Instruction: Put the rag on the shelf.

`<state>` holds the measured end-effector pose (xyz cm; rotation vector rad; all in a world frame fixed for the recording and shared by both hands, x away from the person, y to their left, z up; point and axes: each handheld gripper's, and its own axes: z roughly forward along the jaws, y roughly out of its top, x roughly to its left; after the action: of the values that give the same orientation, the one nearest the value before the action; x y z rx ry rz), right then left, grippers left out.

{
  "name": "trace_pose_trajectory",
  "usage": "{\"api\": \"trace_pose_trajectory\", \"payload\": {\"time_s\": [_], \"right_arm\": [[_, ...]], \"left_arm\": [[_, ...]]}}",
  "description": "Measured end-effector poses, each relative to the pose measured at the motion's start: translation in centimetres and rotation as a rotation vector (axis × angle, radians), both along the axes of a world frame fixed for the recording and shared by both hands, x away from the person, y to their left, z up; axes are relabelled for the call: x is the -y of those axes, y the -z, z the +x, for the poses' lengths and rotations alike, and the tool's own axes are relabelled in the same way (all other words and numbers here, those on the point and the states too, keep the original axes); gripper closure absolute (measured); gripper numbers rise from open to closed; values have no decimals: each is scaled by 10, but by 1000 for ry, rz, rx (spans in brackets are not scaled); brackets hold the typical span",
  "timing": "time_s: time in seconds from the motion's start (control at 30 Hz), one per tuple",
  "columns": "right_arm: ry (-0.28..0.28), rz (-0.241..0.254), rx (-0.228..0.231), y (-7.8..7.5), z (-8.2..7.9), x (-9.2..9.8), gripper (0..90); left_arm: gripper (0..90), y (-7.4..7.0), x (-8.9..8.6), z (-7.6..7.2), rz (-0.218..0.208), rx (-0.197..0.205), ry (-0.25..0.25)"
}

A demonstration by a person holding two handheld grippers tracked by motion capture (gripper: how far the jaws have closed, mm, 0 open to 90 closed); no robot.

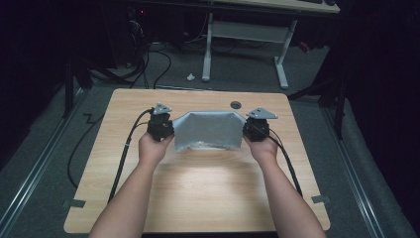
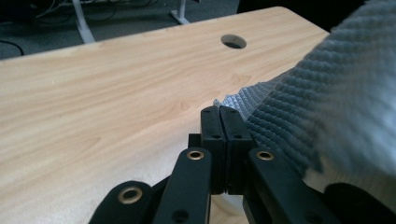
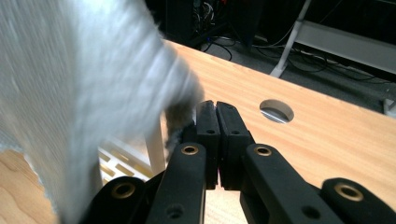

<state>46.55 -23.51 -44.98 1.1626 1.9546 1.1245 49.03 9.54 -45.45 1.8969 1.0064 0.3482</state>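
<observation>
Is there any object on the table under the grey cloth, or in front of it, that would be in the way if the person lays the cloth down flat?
Nothing visible stands in the way. The left tool and the right tool hold the grey cloth by its two sides. The table around it is bare wood, with one round hole beyond the cloth. The spot directly under the cloth is hidden.

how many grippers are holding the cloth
2. The left gripper is shut on the left edge of the cloth, and the right gripper on its right edge, lifting it over the table.
</observation>
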Motion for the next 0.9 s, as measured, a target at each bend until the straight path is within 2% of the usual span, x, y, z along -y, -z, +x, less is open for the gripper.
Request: {"api": "trace_pose_trajectory", "payload": {"time_s": [0.17,0.4,0.57,0.7,0.9], "right_arm": [[2,-14,-24,14,-1,1,894],[16,1,-36,21,-3,3,893],[20,12,-32,19,-4,5,859],[22,25,-22,15,-5,8,799],[37,40,-11,8,-6,14,760]], "left_arm": [[892,9,-1,-1,-12,-14,1],[888,11,0,0,-12,-20,3],[865,10,-2,-1,-21,-11,-10],[801,6,-6,-2,-34,-5,-31],[730,-1,-14,-3,-33,19,-65]]}}
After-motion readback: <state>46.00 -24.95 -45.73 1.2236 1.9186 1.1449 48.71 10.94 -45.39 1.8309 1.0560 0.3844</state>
